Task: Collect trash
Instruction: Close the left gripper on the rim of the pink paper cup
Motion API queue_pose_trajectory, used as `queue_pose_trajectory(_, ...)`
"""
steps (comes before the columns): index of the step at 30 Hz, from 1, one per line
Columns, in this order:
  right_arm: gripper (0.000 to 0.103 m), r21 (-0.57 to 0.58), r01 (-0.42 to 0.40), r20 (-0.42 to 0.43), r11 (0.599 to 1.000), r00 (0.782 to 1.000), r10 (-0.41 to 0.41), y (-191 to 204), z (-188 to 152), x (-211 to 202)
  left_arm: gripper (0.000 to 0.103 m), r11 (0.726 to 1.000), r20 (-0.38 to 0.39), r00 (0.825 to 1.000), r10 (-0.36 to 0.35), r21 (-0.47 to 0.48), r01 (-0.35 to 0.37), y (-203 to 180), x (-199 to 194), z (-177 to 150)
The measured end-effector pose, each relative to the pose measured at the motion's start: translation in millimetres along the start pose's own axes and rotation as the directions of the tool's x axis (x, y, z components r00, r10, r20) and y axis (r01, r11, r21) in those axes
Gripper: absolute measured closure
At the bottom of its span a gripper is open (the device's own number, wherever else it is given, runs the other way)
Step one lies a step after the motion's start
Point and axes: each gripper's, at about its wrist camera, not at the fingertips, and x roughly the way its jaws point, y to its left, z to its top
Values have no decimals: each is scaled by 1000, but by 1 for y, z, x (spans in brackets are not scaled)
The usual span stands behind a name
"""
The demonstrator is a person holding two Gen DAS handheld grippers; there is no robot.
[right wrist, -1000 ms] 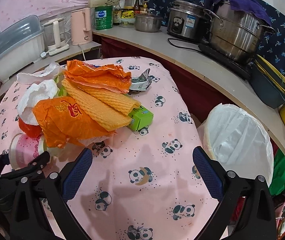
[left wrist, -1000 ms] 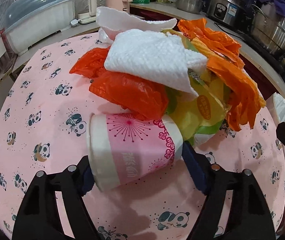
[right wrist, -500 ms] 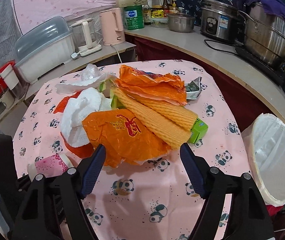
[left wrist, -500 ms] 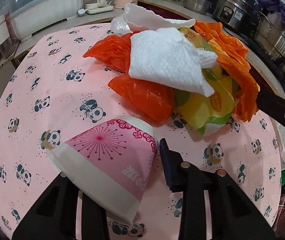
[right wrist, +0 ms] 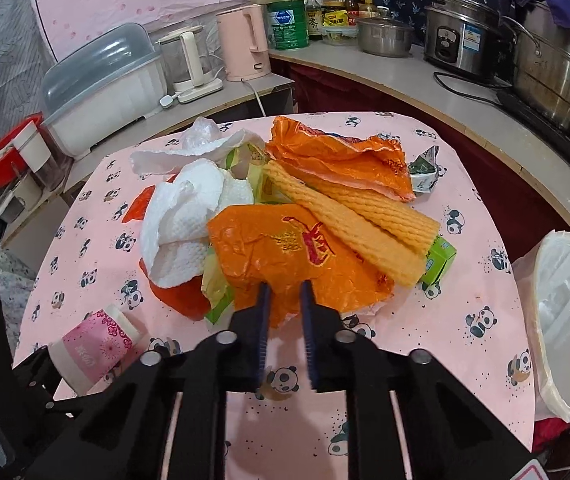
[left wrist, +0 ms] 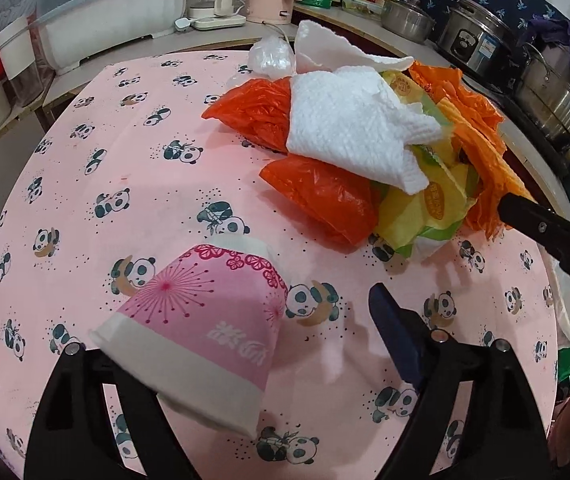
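A pile of trash lies mid-table: white paper towel (right wrist: pixel 181 224), orange plastic bags (right wrist: pixel 285 248), yellow foam netting (right wrist: pixel 349 216), a green carton (right wrist: pixel 439 260) and a red bag (left wrist: pixel 321 196). My left gripper (left wrist: pixel 245 320) holds a pink paper cup (left wrist: pixel 201 332) lying on its side against the left finger; the right finger (left wrist: pixel 389 328) stands apart from it. The cup also shows in the right wrist view (right wrist: pixel 93 344). My right gripper (right wrist: pixel 285 296) is shut on the near edge of the orange bag.
A bin lined with a white bag (right wrist: pixel 565 320) stands off the table's right edge. The pink panda tablecloth (left wrist: pixel 125 168) covers the table. A kettle (right wrist: pixel 245 40), dish cover (right wrist: pixel 101 84) and pots (right wrist: pixel 557 72) stand on the counters behind.
My right gripper moved forward to the pile and closed on the orange bag. My left gripper with the cup drew back and up from the pile; the cup tilted against the left finger.
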Motion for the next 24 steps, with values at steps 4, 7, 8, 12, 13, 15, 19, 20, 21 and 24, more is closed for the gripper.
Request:
queue_pose_trajectory(4,103,8,-5,30,1000,1000,5,-3,-3,-16,24,1000,12,1000,2,-9,-2,16,-18,-9)
queue_pose_trajectory(7,103,15,-12,57,1000,998,11,-4,-5,-32,24,1000,15,1000,8,-23,-8,27,-28,-18)
queue_pose_trajectory(8,103,16,-14,65,1000,998,13,-4,-5,-37,24,1000,13,1000,14,-25,-14,30,-30,-21)
queue_pose_trajectory(12,103,9,-21,89,1000,996,20,1,-8,-54,24,999,9,1000,23,-40,-22,38,-36,-32)
queue_pose_trajectory(13,103,8,-23,92,1000,996,22,2,-9,-58,24,999,11,999,30,-43,-30,40,-37,-34)
queue_pose_trajectory(15,103,5,-26,96,1000,995,25,3,-11,-63,24,997,20,999,48,-54,-47,42,-38,-36)
queue_pose_trajectory(19,103,-3,-25,100,1000,995,25,8,-14,-69,42,997,11,1000,29,-67,-29,48,-34,-37)
queue_pose_trajectory(20,103,-4,-25,101,1000,995,25,8,-15,-70,45,997,6,1000,22,-69,-21,49,-34,-38)
queue_pose_trajectory(21,103,-6,-24,102,1000,994,25,9,-16,-72,53,997,4,1000,16,-70,-16,49,-33,-38)
queue_pose_trajectory(24,103,-8,-21,101,1000,995,22,9,-17,-74,79,999,-10,1000,-4,-54,3,46,-33,-39)
